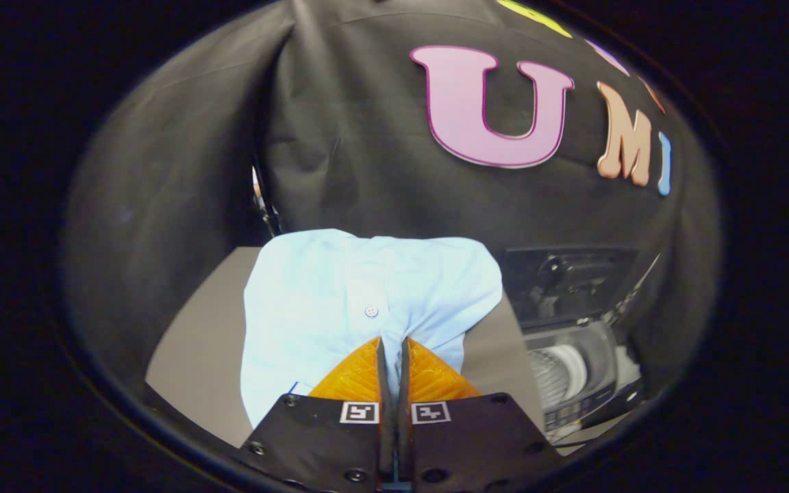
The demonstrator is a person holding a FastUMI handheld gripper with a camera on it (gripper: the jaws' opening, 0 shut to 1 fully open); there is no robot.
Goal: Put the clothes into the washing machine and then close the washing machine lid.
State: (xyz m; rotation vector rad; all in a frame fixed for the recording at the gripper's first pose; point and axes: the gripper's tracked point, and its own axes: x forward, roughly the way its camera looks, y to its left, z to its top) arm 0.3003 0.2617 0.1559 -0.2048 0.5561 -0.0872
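A light blue buttoned shirt [360,294] hangs bunched from my gripper [392,342], lifted above the grey table [196,349]. Both fingers are pressed together on a fold of its cloth, with the fabric spreading out beyond and to both sides of them. To the right of the shirt stands a small washing machine [572,370] with its dark lid [566,281] raised upright and the pale drum opening [562,373] showing below it.
The black cloth wall rises close behind the table and the machine. A control panel strip [576,411] runs along the machine's near side. Bare table surface lies to the left of the shirt.
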